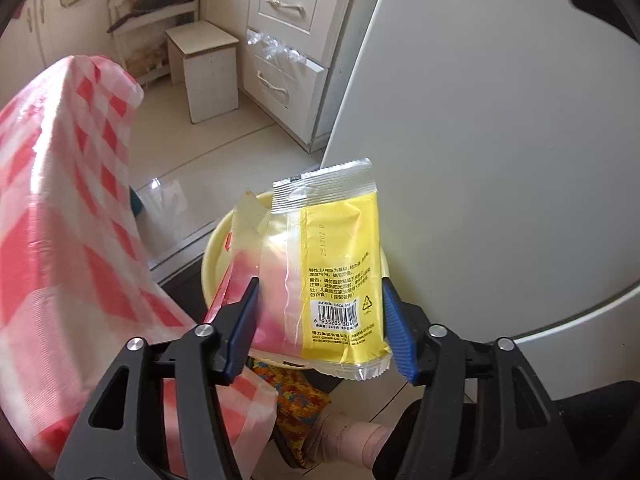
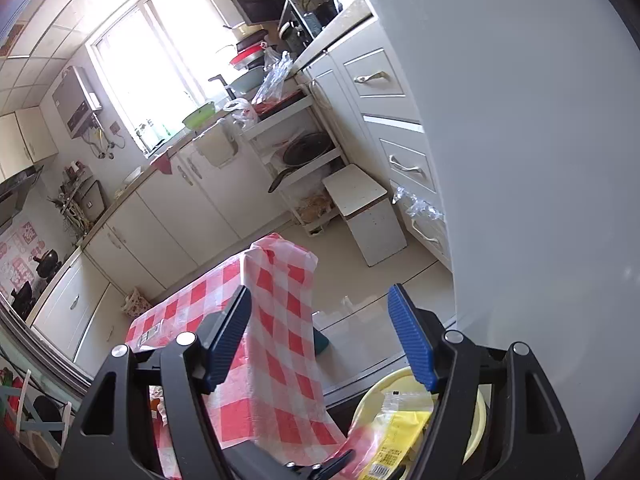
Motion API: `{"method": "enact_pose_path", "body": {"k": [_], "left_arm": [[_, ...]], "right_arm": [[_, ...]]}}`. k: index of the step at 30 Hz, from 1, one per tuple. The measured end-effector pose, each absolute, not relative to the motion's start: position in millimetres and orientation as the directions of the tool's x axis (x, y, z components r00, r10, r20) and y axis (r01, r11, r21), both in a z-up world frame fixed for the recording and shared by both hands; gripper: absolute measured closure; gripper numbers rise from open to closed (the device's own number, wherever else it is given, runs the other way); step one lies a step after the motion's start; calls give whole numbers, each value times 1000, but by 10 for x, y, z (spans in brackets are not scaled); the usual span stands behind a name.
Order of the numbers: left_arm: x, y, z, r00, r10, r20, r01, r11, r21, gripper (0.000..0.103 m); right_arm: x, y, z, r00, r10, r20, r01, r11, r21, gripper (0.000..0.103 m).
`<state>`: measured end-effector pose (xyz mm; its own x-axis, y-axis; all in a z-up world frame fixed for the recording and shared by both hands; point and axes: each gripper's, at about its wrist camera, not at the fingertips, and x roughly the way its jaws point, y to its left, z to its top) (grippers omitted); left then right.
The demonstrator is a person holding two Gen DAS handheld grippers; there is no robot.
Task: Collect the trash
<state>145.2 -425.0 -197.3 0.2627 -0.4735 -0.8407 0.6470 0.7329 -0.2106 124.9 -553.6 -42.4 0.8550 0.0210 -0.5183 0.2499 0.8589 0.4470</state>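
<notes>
The left gripper (image 1: 320, 324) has its 2 blue ribbed pads pressed on either side of a yellow wrapper (image 1: 340, 264), gripping it near its lower end w/ the packet held upright above a pale yellow bin (image 1: 214, 256).

Wrapper look: a flat plastic pouch, crinkled. Right half is solid yellow w/ dark printed text, a white barcode label near the bottom and a small recycling triangle beside it. Left half is clear film showing white and pink behind it. Top and bottom edges are clear crimped seals, and a faint date code runs vertically up the yellow panel. A loose strip of cream tape (image 1: 252, 212) sticks up at its upper left.

The bin sits on the floor just beside a large white appliance (image 1: 480, 140) and near a table draped in a red-and-white checked cloth (image 1: 64, 220).

In the right wrist view the right gripper (image 2: 320, 336) is spread wide w/ nothing between its pads, raised above the checked cloth. Same wrapper (image 2: 400, 436) shows at the bottom edge over the bin (image 2: 372, 400), partly hidden by the gripper body.

Background: white drawer unit (image 1: 288, 32) and a small white stool (image 1: 208, 68) on the tile floor.
</notes>
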Motion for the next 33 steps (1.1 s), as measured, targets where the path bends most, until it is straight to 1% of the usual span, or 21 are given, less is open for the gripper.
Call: {"method": "enact_pose_path", "body": {"k": [3,5,6,10,14,17,19,23,27,30,32,33], "left_arm": [[1387,-4062,-1766,301,-486,-821,635,744,-208,36],[1380,-3904,-1631,310,-511,-802,627,744,-231,30],[1359,-3839,-1573,315,-517,-796,624,745,-237,29],[1418,-3594,-1425,335,-533,-777,605,754,-257,28],[1543,-3543,-1428,303,-570,-764,581,746,-326,28],[1601,-3534,-1391,308,-573,-759,566,752,-338,28],[1572,-3464,-1317,325,-575,-751,574,751,-326,28],[1479,-3202,-1152,392,-522,-757,568,785,-247,28],[1363,-2749,-979,484,-446,-753,487,852,-191,19],[1329,-2384,-825,546,-387,-743,417,895,-160,16],[1313,-2156,-695,597,-343,-726,377,918,-123,13],[1309,-2072,-648,615,-330,-716,366,924,-111,11]], "right_arm": [[1274,-5479,-387,859,27,-511,236,866,442,33],[1306,-5433,-368,861,28,-508,232,867,441,32],[1317,-5417,-360,862,28,-506,231,868,440,32],[1346,-5335,-317,869,23,-494,228,868,441,31],[1333,-5303,-289,876,16,-482,234,859,455,31],[1317,-5322,-276,882,16,-472,236,850,471,29],[1335,-5313,-287,878,11,-478,237,858,456,28],[1376,-5303,-367,864,15,-504,240,867,437,28],[1413,-5219,-361,859,27,-511,226,876,427,27],[1438,-5033,-301,859,23,-512,206,899,387,23],[1416,-4841,-231,865,13,-502,184,922,341,19],[1405,-4777,-209,866,5,-499,179,930,321,15]]}}
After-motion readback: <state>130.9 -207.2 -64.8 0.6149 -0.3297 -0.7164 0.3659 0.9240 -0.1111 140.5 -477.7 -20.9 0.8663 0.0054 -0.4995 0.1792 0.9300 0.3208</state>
